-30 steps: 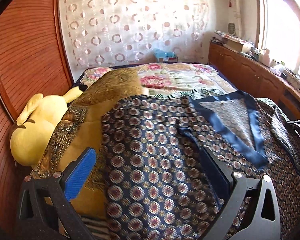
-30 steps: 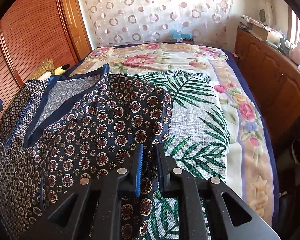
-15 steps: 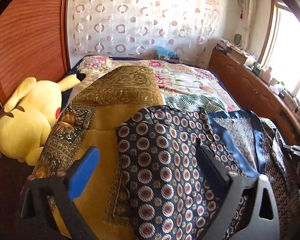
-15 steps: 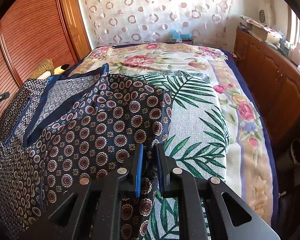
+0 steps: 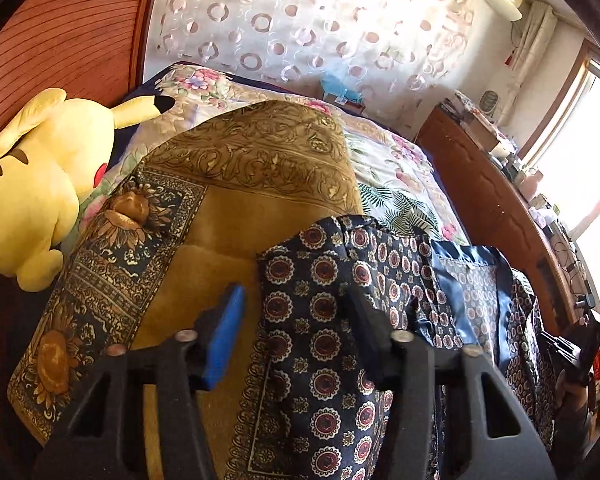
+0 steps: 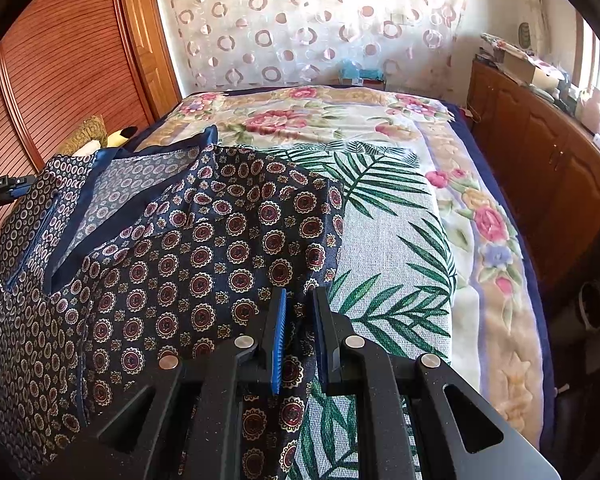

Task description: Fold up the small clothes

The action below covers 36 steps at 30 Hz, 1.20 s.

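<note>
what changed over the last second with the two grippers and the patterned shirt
The left gripper has swung left along the navy patterned shirt, bringing more of the yellow plush toy and gold cloth into view. Its jaws have just been closing, with the shirt's edge between them but not yet pinched. The right gripper stayed put, shut on the shirt's other side.

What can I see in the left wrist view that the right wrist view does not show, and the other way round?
Only the left wrist view shows the yellow plush toy in full and the golden patterned cloth spread out.

Only the right wrist view shows the palm-leaf cloth widely, with the right gripper shut on the garment's edge.

Both show the navy patterned garment, the circle-print curtain and the wooden cabinet.
</note>
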Tool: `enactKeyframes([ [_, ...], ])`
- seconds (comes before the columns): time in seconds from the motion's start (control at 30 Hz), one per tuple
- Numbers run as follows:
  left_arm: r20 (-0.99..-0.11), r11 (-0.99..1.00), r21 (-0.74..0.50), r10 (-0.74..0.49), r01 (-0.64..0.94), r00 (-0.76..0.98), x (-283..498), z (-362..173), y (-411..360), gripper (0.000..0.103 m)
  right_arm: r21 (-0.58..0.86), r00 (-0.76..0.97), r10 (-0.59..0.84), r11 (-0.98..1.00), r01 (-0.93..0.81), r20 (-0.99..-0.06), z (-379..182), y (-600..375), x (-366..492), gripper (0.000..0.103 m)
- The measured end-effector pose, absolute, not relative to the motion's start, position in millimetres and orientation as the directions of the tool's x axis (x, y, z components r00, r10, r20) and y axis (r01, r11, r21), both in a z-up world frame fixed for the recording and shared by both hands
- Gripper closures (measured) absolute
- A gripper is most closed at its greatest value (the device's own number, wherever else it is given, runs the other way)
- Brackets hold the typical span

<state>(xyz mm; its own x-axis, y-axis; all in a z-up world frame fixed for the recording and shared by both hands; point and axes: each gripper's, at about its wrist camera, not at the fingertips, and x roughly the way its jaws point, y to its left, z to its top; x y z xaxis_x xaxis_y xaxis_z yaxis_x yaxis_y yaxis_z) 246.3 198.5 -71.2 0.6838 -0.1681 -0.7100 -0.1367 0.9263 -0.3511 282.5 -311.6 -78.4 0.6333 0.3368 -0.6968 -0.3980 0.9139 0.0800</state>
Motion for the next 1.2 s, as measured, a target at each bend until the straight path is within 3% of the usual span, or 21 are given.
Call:
enactKeyframes([
  [0.07, -0.706, 0.924, -0.364, -0.19, -0.119, 0.682, 249, -72, 199, 0.07, 0.077, 0.634, 0.335, 0.914, -0.399, -0.697, -79, -312, 283, 0.09],
  [0.43, -0.722, 0.923, -0.366, -0.199, -0.123, 0.662, 252, -75, 199, 0.067, 0.112, 0.623, 0.358, 0.91, -0.399, -0.696, -78, -314, 286, 0.087],
  [0.47, -0.715, 0.926, -0.365, -0.211, -0.099, 0.667, 251, -73, 196, 0.072, 0.128, 0.612, 0.37, 0.907, -0.401, -0.699, -78, -315, 289, 0.085],
  [0.5, -0.708, 0.935, -0.346, -0.21, -0.072, 0.675, 248, -69, 190, 0.086, 0.134, 0.603, 0.372, 0.906, -0.402, -0.706, -77, -316, 293, 0.085],
  [0.57, -0.702, 0.951, -0.305, -0.188, -0.052, 0.687, 243, -62, 180, 0.097, 0.102, 0.606, 0.335, 0.917, -0.385, -0.722, -74, -315, 301, 0.081],
  [0.63, -0.687, 0.958, -0.285, -0.186, -0.025, 0.703, 238, -54, 172, 0.1, 0.065, 0.611, 0.298, 0.925, -0.373, -0.734, -74, -313, 311, 0.071],
  [0.87, -0.66, 0.975, -0.213, -0.189, 0.06, 0.727, 221, -35, 141, 0.101, 0.053, 0.591, 0.315, 0.908, -0.417, -0.743, -72, -296, 332, 0.071],
  [0.9, -0.658, 0.975, -0.211, -0.193, 0.067, 0.728, 218, -34, 138, 0.101, 0.039, 0.592, 0.312, 0.903, -0.428, -0.743, -73, -292, 331, 0.072],
  [0.93, -0.657, 0.976, -0.208, -0.192, 0.069, 0.729, 218, -33, 137, 0.101, 0.026, 0.591, 0.314, 0.896, -0.443, -0.744, -73, -288, 330, 0.088],
  [0.97, -0.656, 0.977, -0.2, -0.187, 0.07, 0.731, 215, -32, 136, 0.101, 0.021, 0.583, 0.322, 0.886, -0.463, -0.746, -73, -285, 329, 0.098],
  [1.2, -0.636, 0.98, -0.179, -0.187, 0.093, 0.749, 191, -22, 123, 0.101, -0.02, 0.66, 0.351, 0.874, -0.485, -0.664, -51, -275, 293, 0.099],
])
